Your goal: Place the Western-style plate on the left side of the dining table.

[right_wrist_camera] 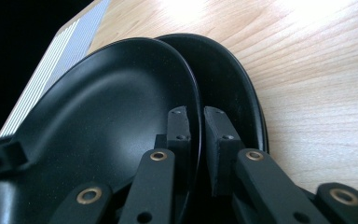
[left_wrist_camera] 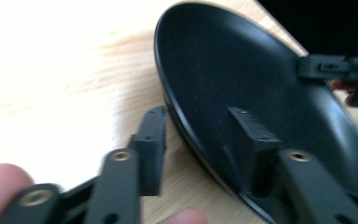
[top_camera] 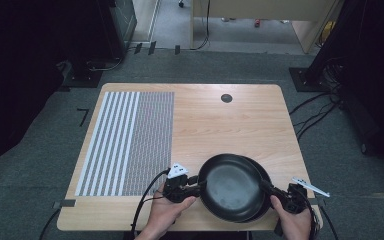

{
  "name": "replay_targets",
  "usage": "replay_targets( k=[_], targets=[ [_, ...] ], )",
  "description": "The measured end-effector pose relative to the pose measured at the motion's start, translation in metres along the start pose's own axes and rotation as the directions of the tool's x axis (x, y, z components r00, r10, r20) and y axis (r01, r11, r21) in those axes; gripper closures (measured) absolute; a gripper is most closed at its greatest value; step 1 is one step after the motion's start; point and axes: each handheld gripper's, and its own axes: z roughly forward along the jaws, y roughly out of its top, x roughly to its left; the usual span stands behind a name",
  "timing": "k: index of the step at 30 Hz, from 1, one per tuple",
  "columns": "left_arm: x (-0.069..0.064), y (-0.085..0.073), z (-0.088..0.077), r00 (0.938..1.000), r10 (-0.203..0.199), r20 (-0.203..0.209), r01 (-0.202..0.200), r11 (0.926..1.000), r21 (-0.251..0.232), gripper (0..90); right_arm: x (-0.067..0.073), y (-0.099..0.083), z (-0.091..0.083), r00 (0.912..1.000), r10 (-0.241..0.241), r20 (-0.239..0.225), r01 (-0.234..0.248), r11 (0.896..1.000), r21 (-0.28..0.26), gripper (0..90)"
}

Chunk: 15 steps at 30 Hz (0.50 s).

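Two black plates overlap near the table's front right. The upper plate (top_camera: 229, 187) (left_wrist_camera: 242, 70) (right_wrist_camera: 107, 107) lies partly over the lower plate (top_camera: 263, 170) (right_wrist_camera: 235, 79). My left gripper (top_camera: 200, 186) (left_wrist_camera: 196, 114) straddles the upper plate's left rim, one jaw inside the bowl and the outer jaw's tip touching the rim. My right gripper (top_camera: 266, 186) (right_wrist_camera: 196, 112) is shut on the opposite rim, with one jaw inside the upper plate and the other between the two plates. A hand holds each gripper.
A striped and dotted mat (top_camera: 125, 142) covers the left part of the wooden table (top_camera: 220, 125). A dark round hole (top_camera: 226, 98) sits near the far edge. Cables run over the floor at the right. The plates lie close to the front edge.
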Motion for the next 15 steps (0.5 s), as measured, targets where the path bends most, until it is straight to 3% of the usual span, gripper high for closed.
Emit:
replay_targets(
  k=[4,11,15],
  targets=[
    [-0.0001,0.0005,-0.0009,1.0000,-0.001,0.003,0.001,1.0000,0.007,65.4,0.0003,0.0007,0.0022,0.9998,0.020,0.000,-0.020,1.000,-0.004,82.0],
    [0.0033,0.0000,-0.0001,0.9965,-0.073,0.042,0.072,0.9971,0.024,68.0,0.0027,0.0017,0.0064,0.9941,0.109,0.008,-0.108,0.994,-0.019,82.5],
    [0.0043,0.0023,-0.0024,0.9973,-0.059,0.044,0.058,0.9980,0.026,68.4,0.0030,0.0017,0.0097,0.9938,0.111,-0.009,-0.111,0.994,-0.024,82.0]
  ],
)
